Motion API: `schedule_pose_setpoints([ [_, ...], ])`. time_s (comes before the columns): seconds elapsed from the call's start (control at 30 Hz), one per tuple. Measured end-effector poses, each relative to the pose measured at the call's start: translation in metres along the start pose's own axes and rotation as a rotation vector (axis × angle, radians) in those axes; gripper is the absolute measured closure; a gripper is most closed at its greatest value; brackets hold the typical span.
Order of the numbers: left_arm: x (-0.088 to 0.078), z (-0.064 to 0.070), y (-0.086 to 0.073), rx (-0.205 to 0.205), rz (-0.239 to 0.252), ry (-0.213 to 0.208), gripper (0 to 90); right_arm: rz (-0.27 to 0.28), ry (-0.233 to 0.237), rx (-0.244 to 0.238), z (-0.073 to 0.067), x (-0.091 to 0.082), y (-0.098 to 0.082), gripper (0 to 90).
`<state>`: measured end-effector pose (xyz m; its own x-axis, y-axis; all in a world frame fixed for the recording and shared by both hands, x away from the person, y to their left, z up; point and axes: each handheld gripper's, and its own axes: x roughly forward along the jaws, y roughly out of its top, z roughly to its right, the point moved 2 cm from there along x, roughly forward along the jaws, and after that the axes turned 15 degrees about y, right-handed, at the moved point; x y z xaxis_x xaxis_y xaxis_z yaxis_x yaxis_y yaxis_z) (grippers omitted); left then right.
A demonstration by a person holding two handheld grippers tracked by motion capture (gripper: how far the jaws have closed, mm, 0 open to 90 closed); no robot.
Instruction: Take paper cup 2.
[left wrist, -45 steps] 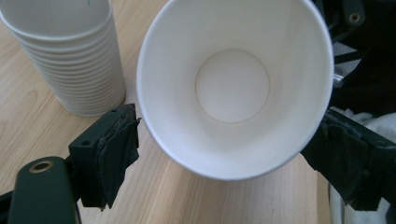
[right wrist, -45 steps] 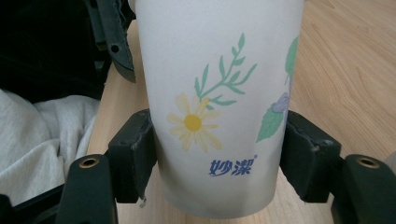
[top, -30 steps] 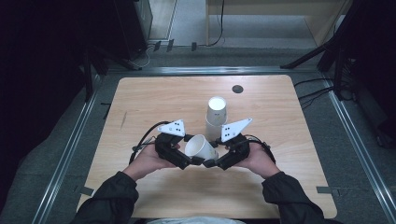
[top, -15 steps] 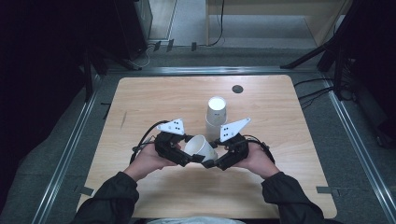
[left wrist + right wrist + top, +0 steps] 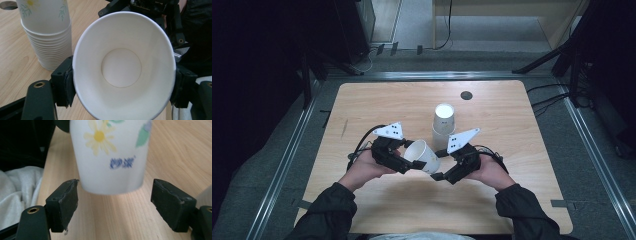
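The left gripper (image 5: 408,161) has its fingers (image 5: 65,85) clamped on the rim of a single paper cup (image 5: 423,156), one pad on each side of the mouth, which is squeezed into a slight oval; they closed on it within the last second. The right gripper (image 5: 438,176) has just been opening: its fingers (image 5: 63,203) stand apart on either side of the cup's base without pressing it, though the left pad's tip sits right at the cup wall. The cup lies tilted on its side above the bench (image 5: 377,107), held between the two hands at the near middle, its mouth towards the left gripper and its base towards the right one. It is white and plain inside, with a flat round bottom; outside it carries a yellow daisy, green leaves and a small blurred blue print. Just beyond it stands a stack of cups (image 5: 443,125) of the same kind, upside down. The bench is pale wood grain with rounded corners, and a small dark round hole (image 5: 466,95) near its far edge. Around it run grey floor and metal rails, with black cables at the far side and dark surroundings to the left and right.
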<state>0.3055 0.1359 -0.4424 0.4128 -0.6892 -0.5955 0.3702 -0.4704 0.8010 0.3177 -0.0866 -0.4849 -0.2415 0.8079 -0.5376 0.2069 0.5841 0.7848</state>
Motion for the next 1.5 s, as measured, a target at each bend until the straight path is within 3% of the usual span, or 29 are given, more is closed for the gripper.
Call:
schedule_pose_setpoints([
  [0.2,-0.005,-0.007,-0.003,0.002,-0.012,0.031,24.2,0.021,-0.054,-0.013,-0.001,-0.006,-0.001,22.5],
  [0.57,-0.011,-0.019,-0.011,0.004,-0.051,0.106,24.2,0.041,-0.134,0.005,0.005,-0.020,-0.009,22.0],
  [0.9,-0.014,-0.030,-0.016,-0.004,-0.077,0.162,24.1,0.036,-0.150,-0.010,-0.001,-0.029,-0.015,22.5],
  [1.17,-0.017,-0.037,-0.020,-0.008,-0.092,0.189,24.1,0.026,-0.174,0.022,-0.001,-0.035,-0.020,22.6],
  [1.5,-0.029,-0.055,-0.032,-0.048,-0.096,0.244,24.1,0.034,-0.209,0.037,0.002,-0.043,-0.024,22.6],
])
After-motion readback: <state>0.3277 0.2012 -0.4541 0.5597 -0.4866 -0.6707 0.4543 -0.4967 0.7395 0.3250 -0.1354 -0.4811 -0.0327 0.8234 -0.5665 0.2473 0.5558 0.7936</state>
